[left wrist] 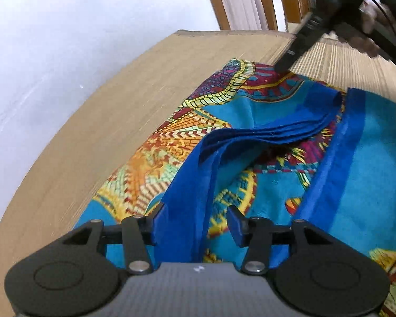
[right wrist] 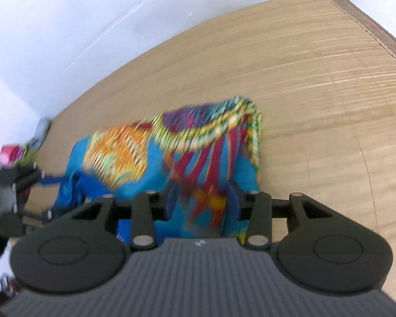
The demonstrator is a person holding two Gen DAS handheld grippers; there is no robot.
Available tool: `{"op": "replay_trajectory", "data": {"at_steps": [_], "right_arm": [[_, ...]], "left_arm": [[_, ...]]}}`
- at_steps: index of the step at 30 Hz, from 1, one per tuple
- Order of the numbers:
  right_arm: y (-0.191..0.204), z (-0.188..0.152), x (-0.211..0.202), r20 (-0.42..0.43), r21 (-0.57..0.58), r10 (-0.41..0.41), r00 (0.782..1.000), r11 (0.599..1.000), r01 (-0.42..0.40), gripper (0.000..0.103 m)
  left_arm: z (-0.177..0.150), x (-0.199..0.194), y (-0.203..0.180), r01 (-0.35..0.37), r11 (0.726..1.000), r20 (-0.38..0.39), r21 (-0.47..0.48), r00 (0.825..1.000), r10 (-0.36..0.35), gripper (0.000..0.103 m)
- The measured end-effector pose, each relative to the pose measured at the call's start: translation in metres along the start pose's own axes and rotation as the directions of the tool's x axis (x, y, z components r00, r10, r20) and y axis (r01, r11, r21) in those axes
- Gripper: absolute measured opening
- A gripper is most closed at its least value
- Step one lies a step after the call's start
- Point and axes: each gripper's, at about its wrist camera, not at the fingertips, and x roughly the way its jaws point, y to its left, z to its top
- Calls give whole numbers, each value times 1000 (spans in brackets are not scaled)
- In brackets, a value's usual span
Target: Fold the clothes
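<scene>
A bright patterned garment (left wrist: 253, 105) in turquoise, yellow and magenta lies bunched on the wooden table (left wrist: 113, 97). Its dark blue band (left wrist: 187, 182) rises between the fingers of my left gripper (left wrist: 196, 220). The jaws stand apart: the band lies against the left pad and clear of the right one. At the garment's far edge, my right gripper (left wrist: 283, 66) points down from a hand. The right wrist view is blurred: the garment (right wrist: 134, 153) fills the space between the spread fingers of my right gripper (right wrist: 202, 198). At the left, my left gripper (right wrist: 37, 177) meets a blue strip.
A white wall runs along the table's left side. A wooden chair back (left wrist: 266, 2) stands beyond the far edge. Bare table (right wrist: 316, 92) lies right of the garment. A pink item (right wrist: 8, 155) and a small pale object (right wrist: 41, 132) sit by the wall.
</scene>
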Motion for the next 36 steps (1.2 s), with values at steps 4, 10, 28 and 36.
{"op": "replay_trajectory", "data": {"at_steps": [4,10,28,36], "right_arm": [[-10,18,23,10,41,10,1000,999,-11,45],[-24,26,50,-2,133,93,996,987,-92,45],[-24,30,16,22,155,73,997,985,-75,34],[-7,-43,-8,-77,128,127,989,985,-117,39]], "left_arm": [[1,13,-2,1,1000,-14,14,1000,0,51],[4,20,-3,-37,999,-16,18,999,37,51],[-23,-31,-18,69,998,-116,9,991,-68,47],[-38,-38,7,-26,973,-103,-229,995,3,49]]}}
